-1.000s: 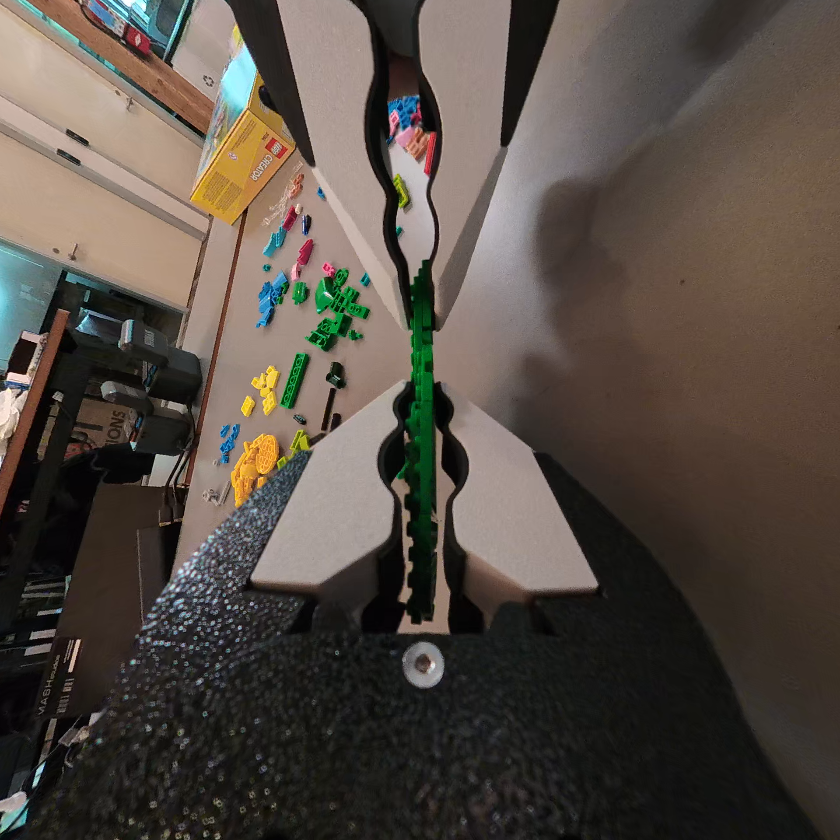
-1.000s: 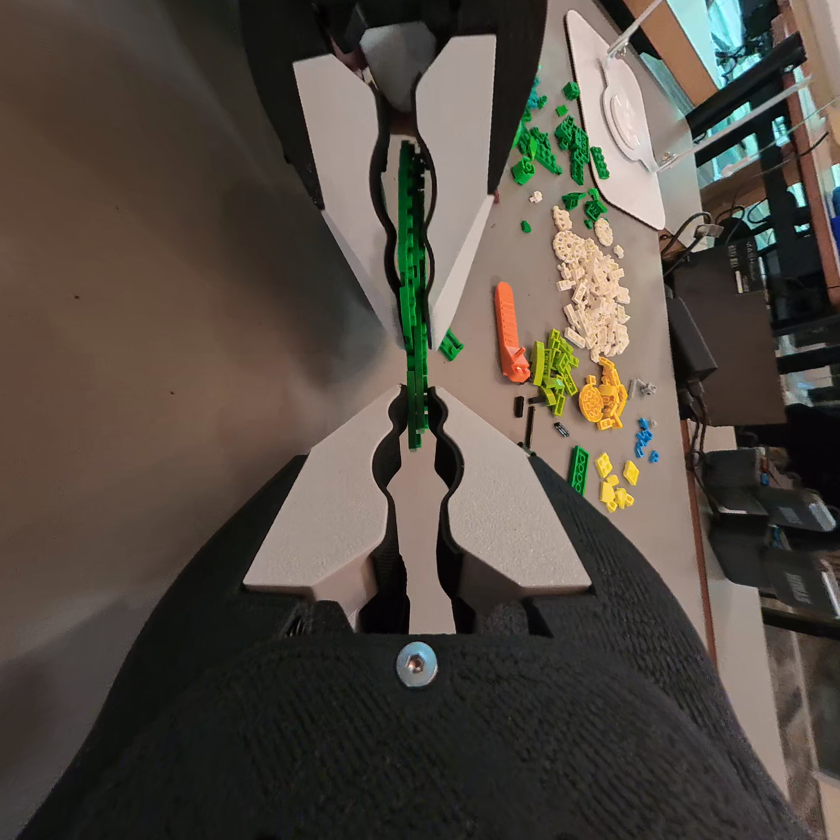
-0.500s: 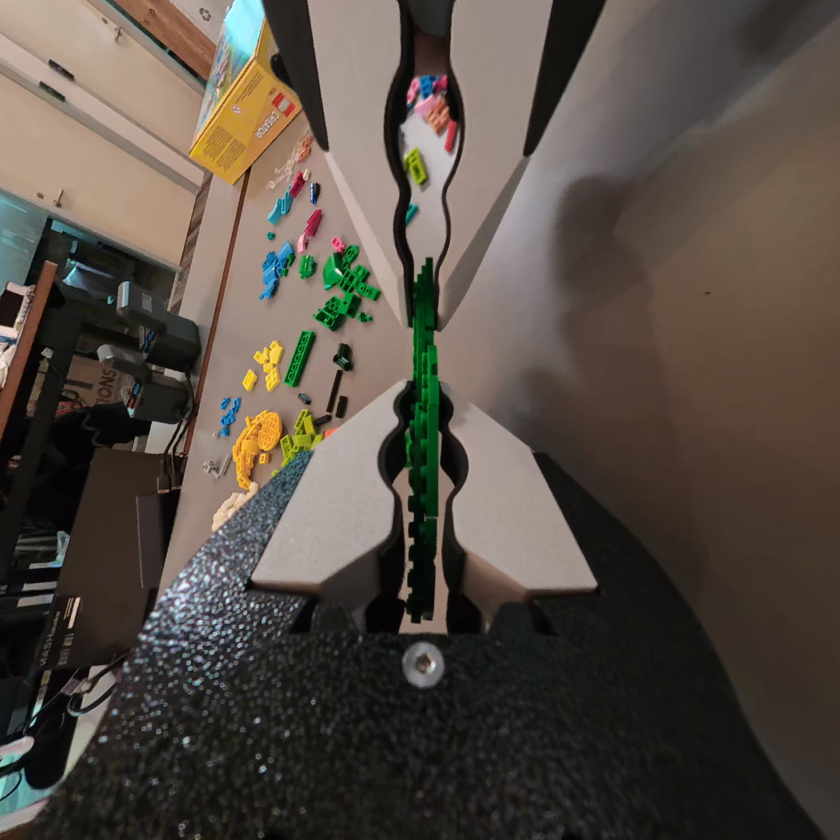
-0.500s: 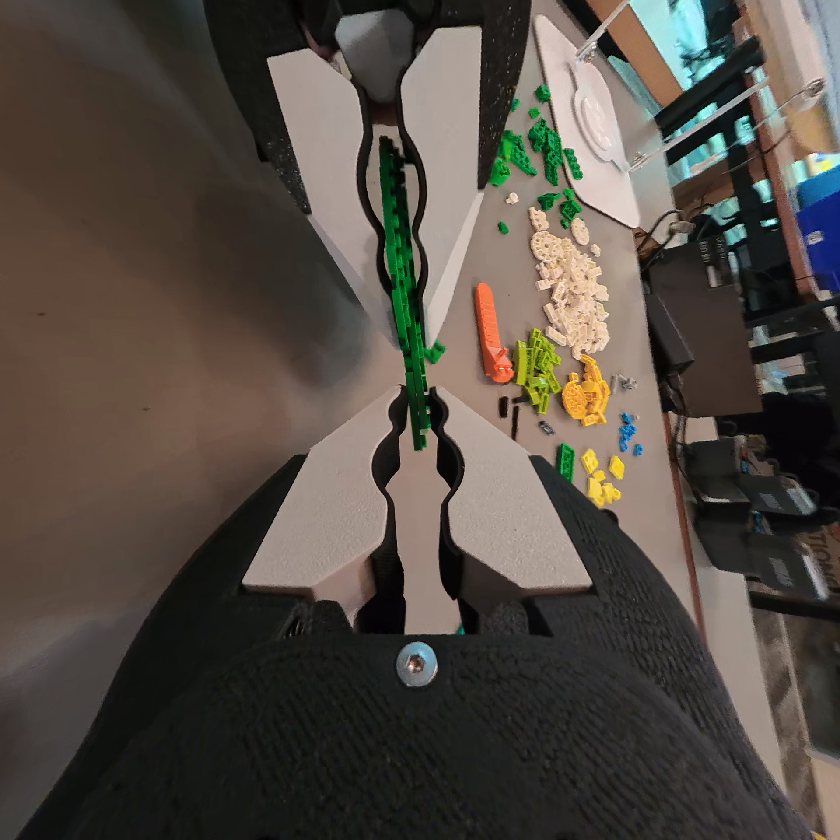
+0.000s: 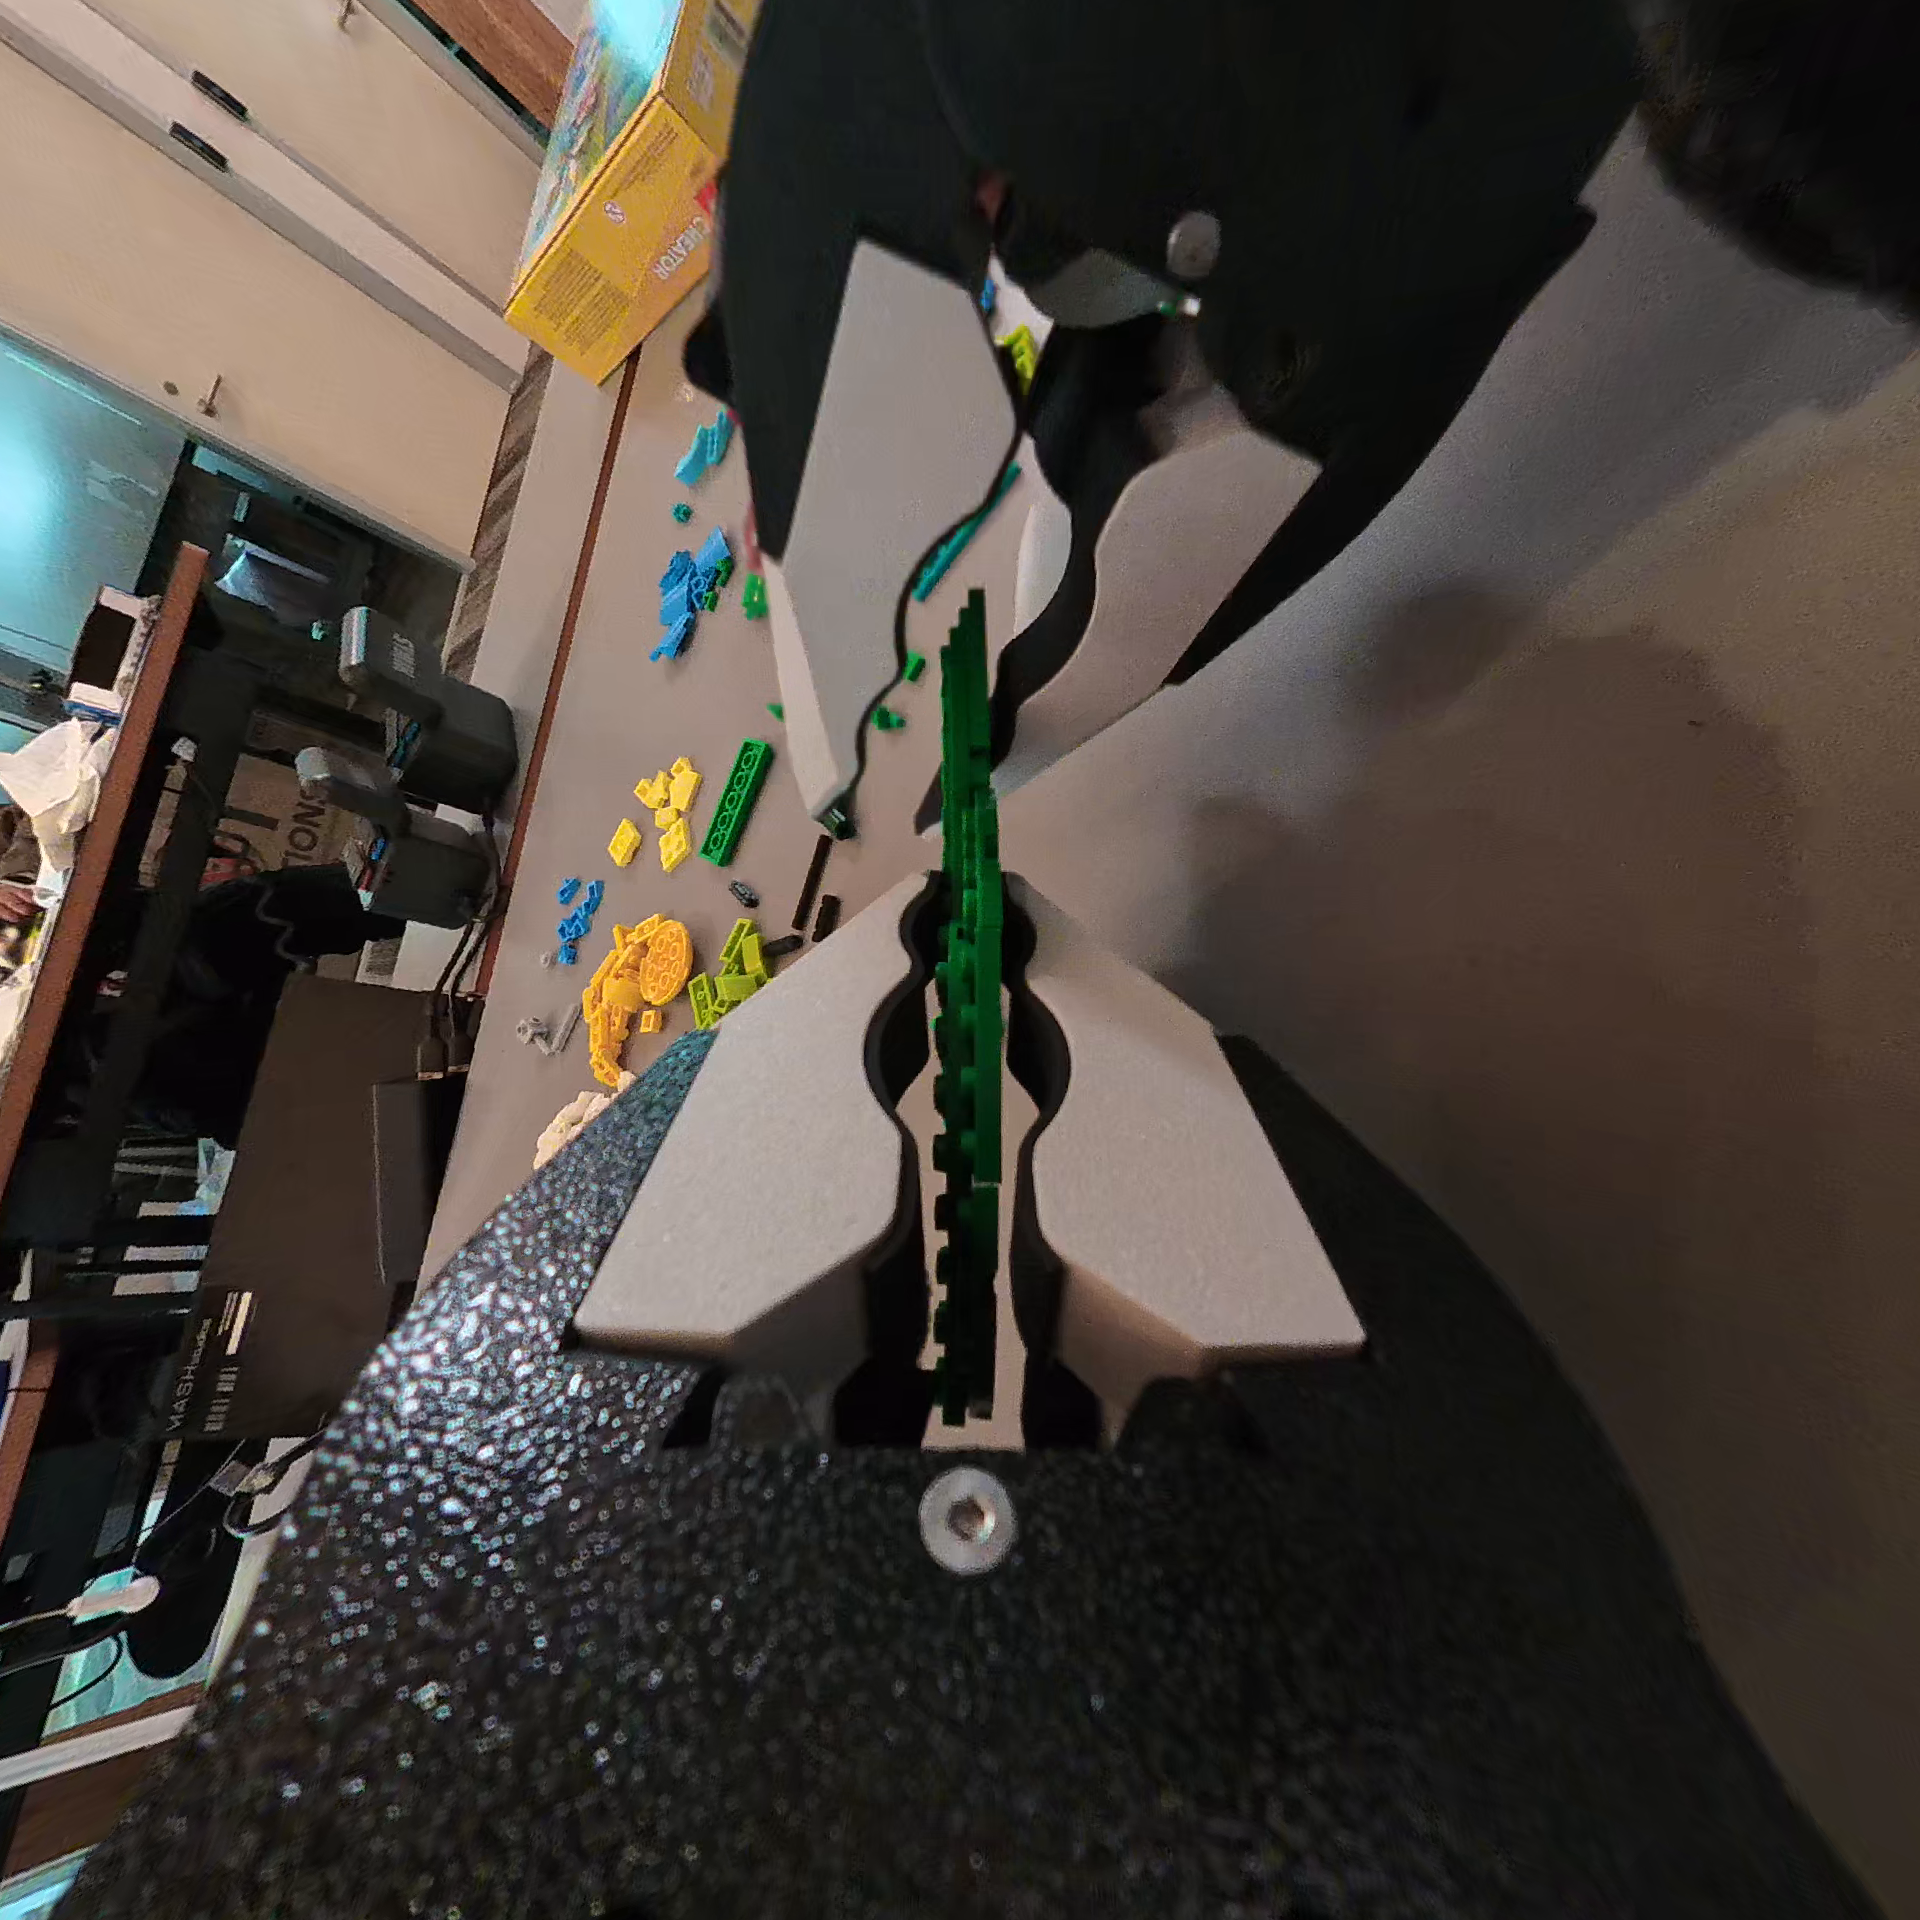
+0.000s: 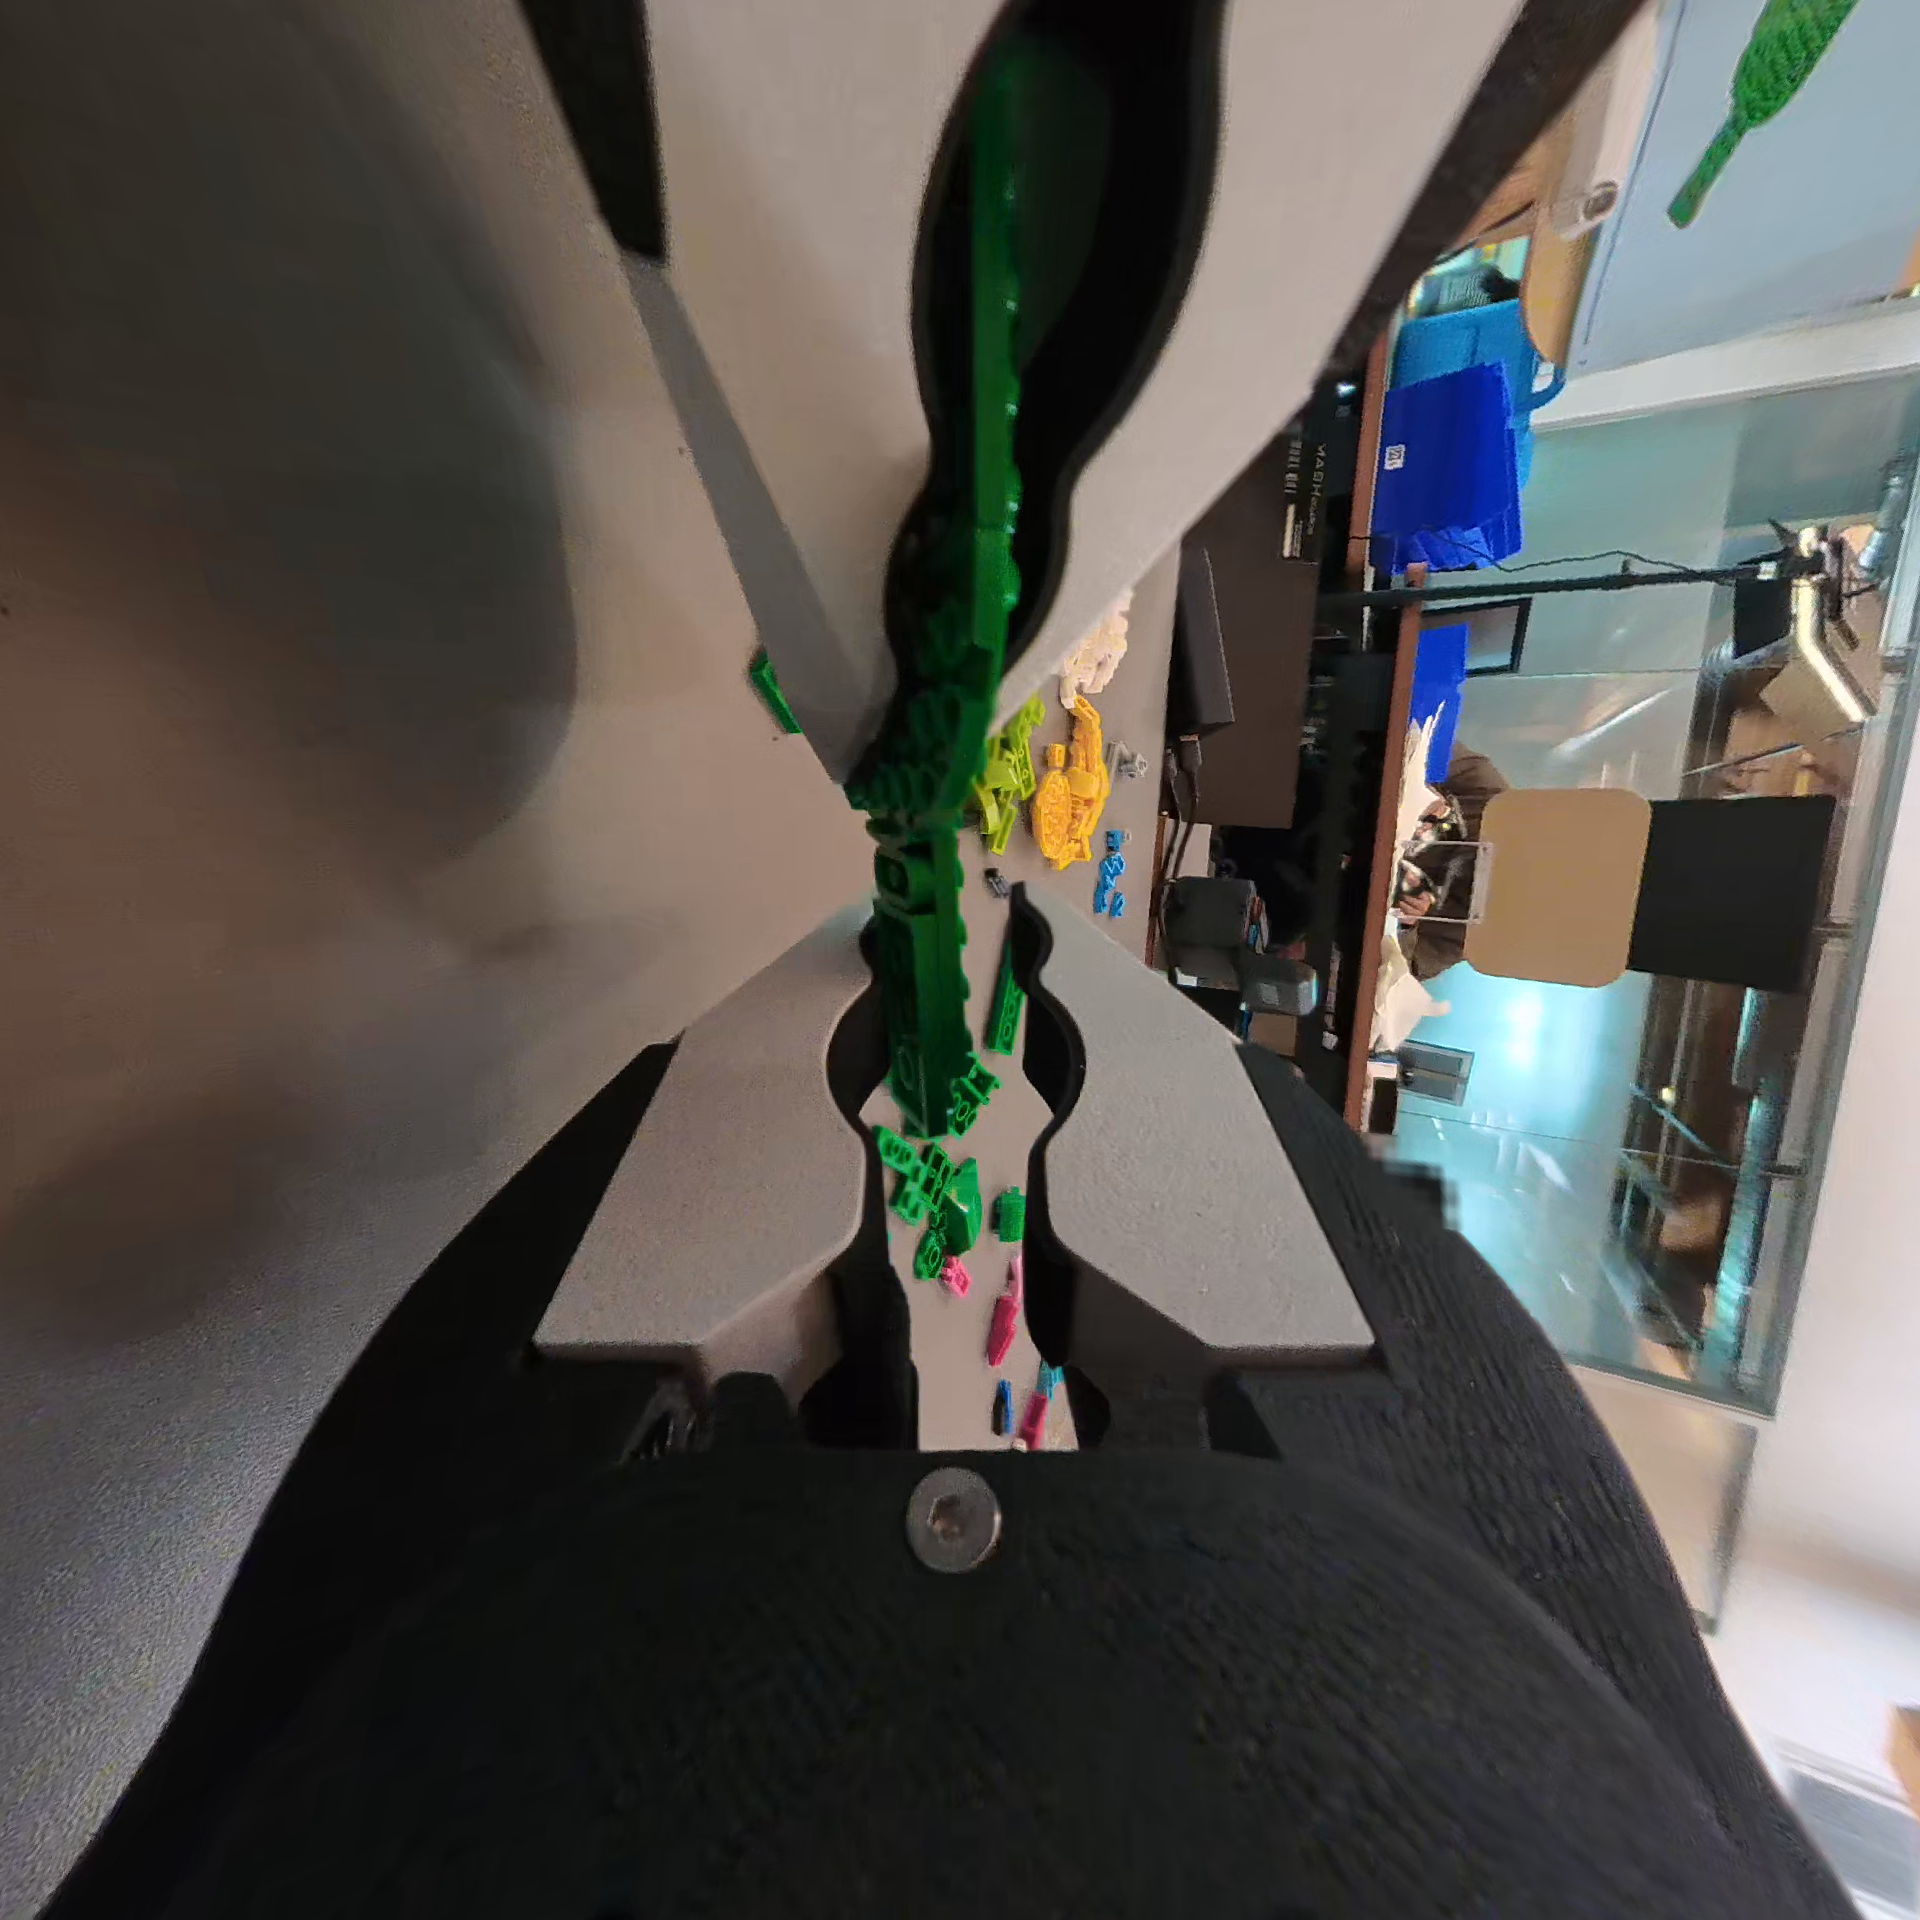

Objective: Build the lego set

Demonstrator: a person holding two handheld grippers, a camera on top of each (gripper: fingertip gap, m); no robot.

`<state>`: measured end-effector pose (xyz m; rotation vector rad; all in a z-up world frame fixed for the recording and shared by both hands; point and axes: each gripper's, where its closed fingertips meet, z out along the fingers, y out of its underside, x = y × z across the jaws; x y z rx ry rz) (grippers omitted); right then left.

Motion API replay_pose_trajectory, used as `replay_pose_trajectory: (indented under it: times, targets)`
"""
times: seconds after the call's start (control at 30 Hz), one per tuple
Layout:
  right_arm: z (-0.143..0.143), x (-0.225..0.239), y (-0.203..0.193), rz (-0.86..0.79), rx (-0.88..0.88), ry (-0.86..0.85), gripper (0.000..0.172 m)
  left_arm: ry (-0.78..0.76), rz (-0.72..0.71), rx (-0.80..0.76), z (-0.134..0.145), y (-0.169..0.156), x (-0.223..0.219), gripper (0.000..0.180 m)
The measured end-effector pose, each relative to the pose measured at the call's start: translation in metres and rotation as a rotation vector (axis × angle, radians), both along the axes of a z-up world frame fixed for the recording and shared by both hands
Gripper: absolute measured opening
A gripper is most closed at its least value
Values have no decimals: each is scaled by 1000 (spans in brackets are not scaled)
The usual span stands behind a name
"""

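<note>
The green brick plate assembly (image 5: 968, 1018) stood on edge between my two claws, lifted clear of the desk (image 5: 1455, 935), I judged so that both ends could be reached at once. My left claw (image 5: 966, 894) was shut down to the plate's thickness, both grey pads pressing its flat faces, and the plate ran deep back between the fingers (image 5: 790, 1132); that deep bite looked like the reason it sat so straight. The far end of the plate reached into my right claw (image 6: 940, 914), which faced the left one tip to tip. In its own view the right claw stood part open: the plate lay against the left finger (image 6: 727, 1122) with a clear gap to the right finger (image 6: 1174, 1164), so I judged it as not gripping, the left claw alone carrying the piece.

Farther out on the desk lay loose bricks sorted by colour: a long green beam (image 5: 736, 802), yellow pieces (image 5: 665, 810), an orange-yellow pile (image 5: 634, 987), lime bricks (image 5: 727, 977) and blue ones (image 5: 686, 592). A yellow box (image 5: 613, 249) stood at the far left corner, and dark equipment stood beyond the desk's left edge.
</note>
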<state>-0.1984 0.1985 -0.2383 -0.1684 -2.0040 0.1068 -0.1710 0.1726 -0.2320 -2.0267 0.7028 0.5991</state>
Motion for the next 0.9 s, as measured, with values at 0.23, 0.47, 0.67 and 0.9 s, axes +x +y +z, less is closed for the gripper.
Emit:
replay_pose_trajectory:
  times: [0.23, 0.47, 0.67, 0.9]
  targets:
    - [-2, -2, 0, -9, 86, 18, 5, 44, 16, -3, 1, 0, -2, 6]
    - [-1, -2, 2, -20, 96, 12, 3, 94, 20, -1, 4, 1, -2, 6]
    - [-11, 3, 2, -19, 77, -57, 1, 152, 5, -31, -3, 1, 1, 5]
    - [-17, 8, -6, -4, 23, -121, 16, 189, -27, -46, -9, 2, 5, 6]
